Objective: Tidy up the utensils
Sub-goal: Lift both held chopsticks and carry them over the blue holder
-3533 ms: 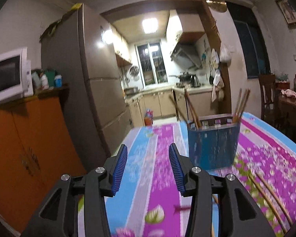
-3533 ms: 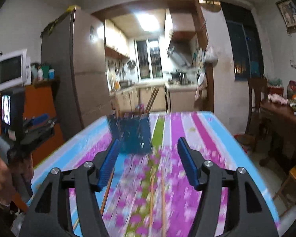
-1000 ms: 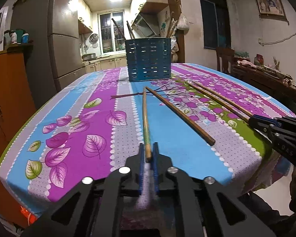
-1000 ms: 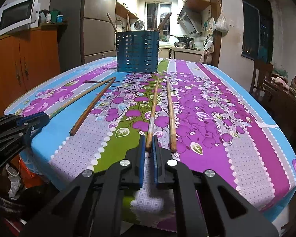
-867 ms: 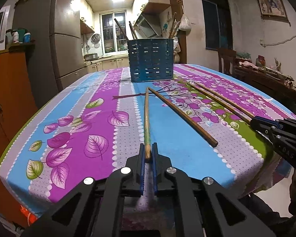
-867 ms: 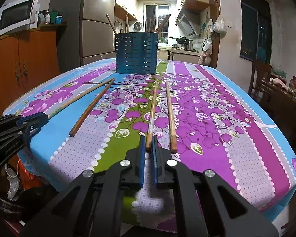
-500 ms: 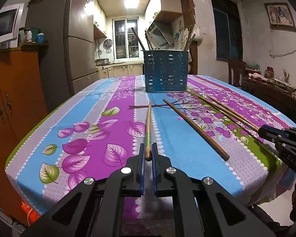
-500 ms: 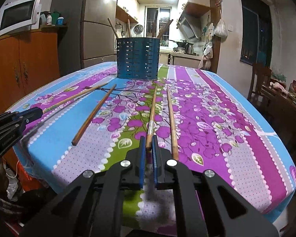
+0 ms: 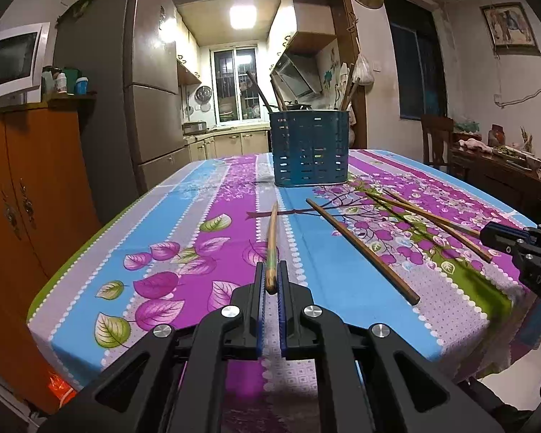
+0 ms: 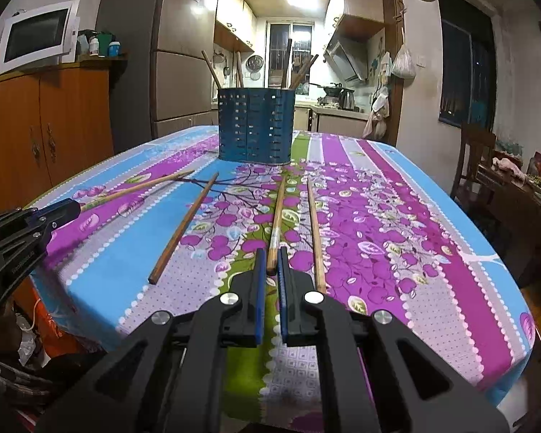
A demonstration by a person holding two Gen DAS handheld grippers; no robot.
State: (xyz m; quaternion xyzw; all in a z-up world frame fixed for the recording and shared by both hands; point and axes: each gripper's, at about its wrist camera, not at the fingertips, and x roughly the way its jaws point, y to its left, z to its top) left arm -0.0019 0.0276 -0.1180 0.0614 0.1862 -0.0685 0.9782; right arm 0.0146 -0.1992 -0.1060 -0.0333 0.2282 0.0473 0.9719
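Wooden chopstick [image 9: 271, 241] sits clamped at its near end in the left gripper [image 9: 269, 281], pointing to 12 o'clock at the blue holder [image 9: 308, 148] and raised off the tablecloth [image 9: 155, 223]. The right gripper [image 10: 269, 263] is level and low over the near edge, its jaws closed on a second stick [image 10: 276, 223]; whether that one is lifted is hard to tell. Two loose sticks [image 10: 184, 227] [image 10: 315, 227] lie at its 11 and 1 o'clock. Both grippers' handles are cut off below.

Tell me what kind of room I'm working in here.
Most likely a home dining area opening onto a kitchen: a table under a floral tablecloth, a tall refrigerator by the doorway, and a range hood in the kitchen beyond.
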